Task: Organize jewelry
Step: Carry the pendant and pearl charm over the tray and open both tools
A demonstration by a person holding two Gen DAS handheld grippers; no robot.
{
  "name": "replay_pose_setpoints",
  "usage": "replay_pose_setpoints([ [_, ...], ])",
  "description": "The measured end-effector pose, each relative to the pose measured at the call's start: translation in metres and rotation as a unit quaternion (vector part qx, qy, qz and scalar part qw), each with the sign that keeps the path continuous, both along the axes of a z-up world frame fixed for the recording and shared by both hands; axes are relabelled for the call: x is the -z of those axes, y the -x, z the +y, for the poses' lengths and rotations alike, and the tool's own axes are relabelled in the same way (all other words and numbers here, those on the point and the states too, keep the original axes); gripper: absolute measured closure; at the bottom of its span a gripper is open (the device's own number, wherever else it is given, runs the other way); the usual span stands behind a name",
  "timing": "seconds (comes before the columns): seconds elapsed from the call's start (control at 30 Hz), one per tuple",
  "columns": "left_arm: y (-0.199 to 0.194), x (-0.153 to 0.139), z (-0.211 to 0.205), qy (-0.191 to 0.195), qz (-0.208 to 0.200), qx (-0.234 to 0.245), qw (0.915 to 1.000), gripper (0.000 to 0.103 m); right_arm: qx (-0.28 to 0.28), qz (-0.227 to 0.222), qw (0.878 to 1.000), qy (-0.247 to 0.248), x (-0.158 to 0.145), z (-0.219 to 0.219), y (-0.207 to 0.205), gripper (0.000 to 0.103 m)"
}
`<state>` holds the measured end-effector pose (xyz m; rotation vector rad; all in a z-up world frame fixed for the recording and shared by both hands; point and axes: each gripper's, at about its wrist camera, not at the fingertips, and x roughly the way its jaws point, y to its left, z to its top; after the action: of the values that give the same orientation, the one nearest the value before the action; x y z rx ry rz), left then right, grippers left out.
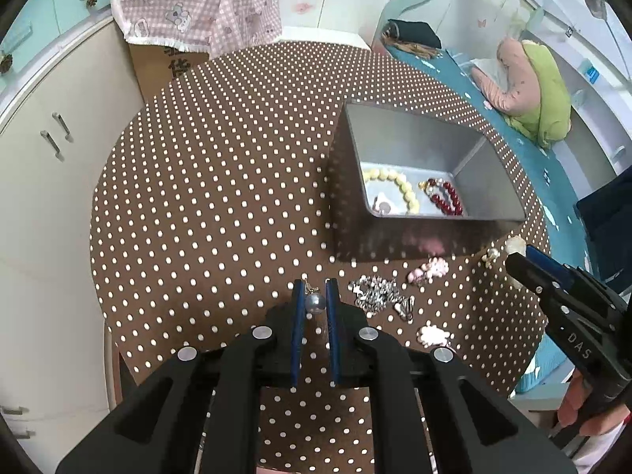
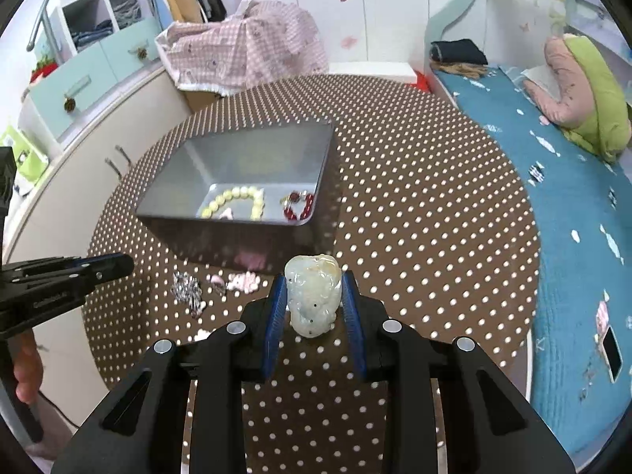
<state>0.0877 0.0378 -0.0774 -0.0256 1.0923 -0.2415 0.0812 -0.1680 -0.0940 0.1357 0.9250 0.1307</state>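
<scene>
Polka-dot tablecloth (image 1: 221,181); left gripper (image 1: 315,296) jaws pinch round pearl earring (image 1: 315,303); right gripper (image 2: 313,296) jaws clamp carved jade (image 2: 313,296).

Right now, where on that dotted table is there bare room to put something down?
Free: the wide cloth left of the tin, back to the pink-covered box, and the stretch right of it toward the bed. Crowded: the near strip before the tin, with the silver chain and pink pieces.

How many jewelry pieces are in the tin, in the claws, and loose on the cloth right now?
In the metal tin: 2, a cream bead bracelet and a red bead bracelet
In the claws: 2, a grey pearl earring and a pale jade carving
Loose on the cloth, as far as I can separate them: 4
Total: 8
</scene>
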Motion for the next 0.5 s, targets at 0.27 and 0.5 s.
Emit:
replay_pose_setpoints([
  [0.27, -0.012, -0.033, 0.000, 0.009, -0.036, 0.006, 0.9993, 0.094, 0.015, -0.034, 0.999, -0.003, -0.026, -0.010, -0.007, 0.074],
  [0.5, -0.024, -0.059, -0.015, 0.022, -0.065, 0.022, 0.9974, 0.094, 0.009, -0.067, 0.998, -0.007, -0.050, -0.008, -0.018, 0.074],
])
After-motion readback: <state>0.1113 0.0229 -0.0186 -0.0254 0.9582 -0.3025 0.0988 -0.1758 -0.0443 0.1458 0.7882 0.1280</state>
